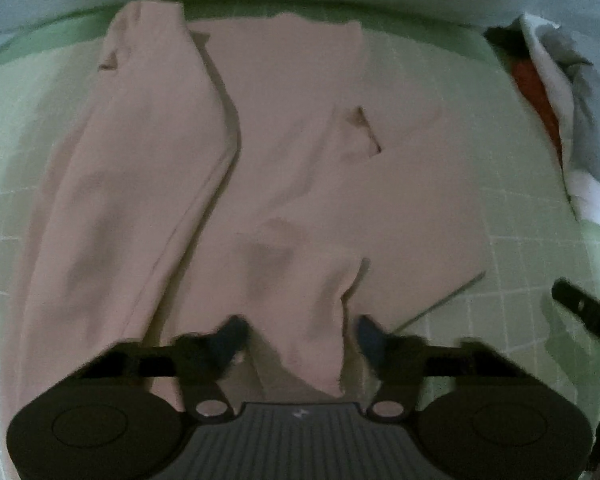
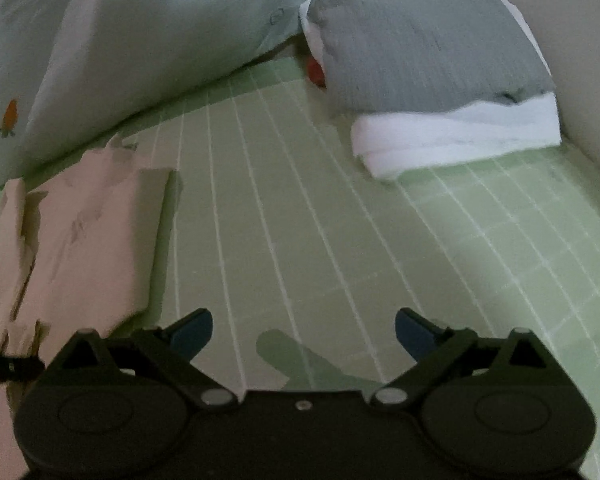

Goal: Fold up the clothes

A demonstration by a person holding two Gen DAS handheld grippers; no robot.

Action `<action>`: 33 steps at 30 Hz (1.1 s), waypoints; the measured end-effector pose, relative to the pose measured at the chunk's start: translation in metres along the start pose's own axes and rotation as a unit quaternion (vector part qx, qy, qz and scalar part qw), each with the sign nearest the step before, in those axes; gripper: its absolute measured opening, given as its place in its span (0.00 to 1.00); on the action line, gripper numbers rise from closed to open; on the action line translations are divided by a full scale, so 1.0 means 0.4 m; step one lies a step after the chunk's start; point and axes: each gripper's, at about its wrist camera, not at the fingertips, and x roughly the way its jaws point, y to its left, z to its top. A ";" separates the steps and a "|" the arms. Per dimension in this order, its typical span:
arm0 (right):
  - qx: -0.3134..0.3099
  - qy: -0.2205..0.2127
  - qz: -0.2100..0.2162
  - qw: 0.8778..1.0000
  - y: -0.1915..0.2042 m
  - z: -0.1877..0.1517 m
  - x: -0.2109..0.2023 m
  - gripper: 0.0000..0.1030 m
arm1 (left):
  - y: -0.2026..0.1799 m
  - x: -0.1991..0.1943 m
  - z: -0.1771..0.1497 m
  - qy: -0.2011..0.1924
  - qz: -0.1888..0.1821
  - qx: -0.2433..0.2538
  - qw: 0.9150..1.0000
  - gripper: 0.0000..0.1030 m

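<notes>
Now my left gripper (image 1: 298,334) straddles a fold of the beige trousers (image 1: 260,152), pads apart; my right gripper (image 2: 304,330) gapes over the green sheet (image 2: 320,220).

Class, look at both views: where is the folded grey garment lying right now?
The folded grey garment lies on a folded white cloth at the far right of the green checked sheet, beside the pale pillow; the left wrist view shows it at the right edge.

Left gripper (image 1: 298,338) angled steeply down, part-open — right gripper (image 2: 304,330) wide open.
</notes>
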 end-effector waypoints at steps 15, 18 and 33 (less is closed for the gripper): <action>-0.018 0.016 0.019 1.000 0.117 -0.060 -0.020 0.96 | 0.186 -0.216 0.079 -0.120 -0.022 -0.030 0.992 0.07; -0.013 0.022 0.017 1.000 0.159 -0.077 -0.027 0.96 | 0.276 -0.272 0.124 -0.155 -0.028 -0.042 0.987 0.07; -0.003 -0.002 -0.048 0.999 0.483 -0.151 -0.072 0.96 | 0.864 -0.356 0.387 -0.275 -0.012 -0.105 0.956 0.07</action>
